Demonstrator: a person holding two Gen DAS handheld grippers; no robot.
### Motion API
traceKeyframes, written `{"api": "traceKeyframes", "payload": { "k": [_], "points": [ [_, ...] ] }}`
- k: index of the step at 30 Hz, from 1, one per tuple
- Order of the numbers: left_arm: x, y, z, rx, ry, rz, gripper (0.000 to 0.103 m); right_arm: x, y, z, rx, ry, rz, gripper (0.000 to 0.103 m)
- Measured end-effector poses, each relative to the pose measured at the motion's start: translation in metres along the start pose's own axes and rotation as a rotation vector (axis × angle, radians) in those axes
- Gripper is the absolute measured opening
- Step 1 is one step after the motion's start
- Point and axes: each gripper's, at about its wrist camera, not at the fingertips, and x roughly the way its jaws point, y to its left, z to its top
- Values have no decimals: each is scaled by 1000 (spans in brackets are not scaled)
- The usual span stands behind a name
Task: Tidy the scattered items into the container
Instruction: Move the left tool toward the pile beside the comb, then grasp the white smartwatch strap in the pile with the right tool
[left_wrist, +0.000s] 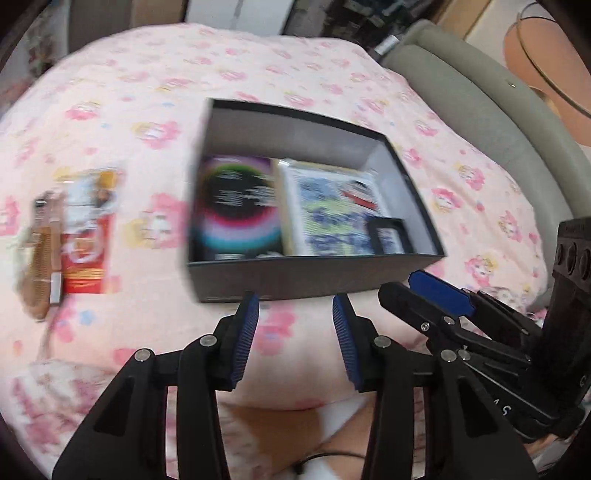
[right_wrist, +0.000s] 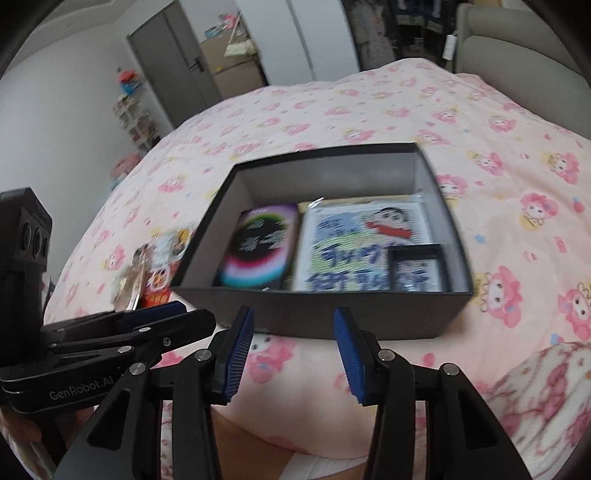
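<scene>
An open dark grey box (left_wrist: 295, 277) (right_wrist: 314, 314) sits on the pink flowered bedspread (left_wrist: 147, 92). It holds a purple booklet with a coloured ring (left_wrist: 236, 210) (right_wrist: 258, 247), a cartoon picture pack (left_wrist: 332, 210) (right_wrist: 365, 251) and a small black frame (left_wrist: 388, 236) (right_wrist: 417, 267). Left of the box lie a wooden comb (left_wrist: 38, 273) and a red packet (left_wrist: 86, 236) (right_wrist: 157, 291). My left gripper (left_wrist: 295, 306) (right_wrist: 159, 314) hovers just short of the box's near wall, open with nothing between its pads. Beside it, my right gripper (right_wrist: 293, 321) (left_wrist: 439, 291) is also open and holds nothing.
A grey padded bed frame (left_wrist: 480, 110) curves along the right edge of the bed. A floral cloth (right_wrist: 546, 398) lies at the near right. A grey door (right_wrist: 173, 62) and cluttered shelves (right_wrist: 136, 118) stand beyond the bed's far side.
</scene>
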Motion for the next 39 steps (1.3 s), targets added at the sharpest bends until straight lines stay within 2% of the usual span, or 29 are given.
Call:
{"api": "traceKeyframes", "payload": {
  "k": [2,9,11,14,16,18,20,21,23,26,28,31,32,33,34,36,39],
  "points": [
    [-15,22,-5,-36,-28,42,40,6,19,3,-28,25,46,39],
    [-50,132,-29,-267,-65,106,40,45,119,8,-206,80,183,39],
    [-53,169,-34,-355,-71,88,40,60,152,6,-285,76,182,39],
    [-41,234,-42,-579,-55,50,40,86,195,3,-403,79,155,39],
    [-28,265,-47,-671,-23,4,40,113,211,6,-404,138,183,39],
    [-22,284,-49,-704,-7,3,40,137,219,8,-373,205,229,39],
    [-19,294,-50,-685,-2,36,40,164,223,10,-302,289,342,39],
    [-17,298,-52,-686,3,34,40,174,226,10,-281,313,365,39],
    [-11,309,-58,-706,16,0,40,196,234,11,-284,350,340,39],
    [-1,320,-66,-753,30,-11,40,227,242,9,-294,425,320,39],
    [2,323,-69,-772,32,-47,40,248,242,8,-257,482,343,39],
    [2,325,-70,-785,22,-54,40,272,247,3,-244,559,402,39],
    [3,324,-69,-782,26,-58,40,278,248,1,-238,572,414,34],
    [4,323,-68,-777,31,-58,40,280,249,1,-237,574,421,19],
    [4,322,-66,-768,32,-53,40,281,250,0,-242,569,421,13],
    [1,318,-65,-755,23,-42,40,274,249,-1,-244,539,406,10],
    [-5,304,-64,-739,2,-39,40,245,245,5,-283,423,349,9]
  ]
}}
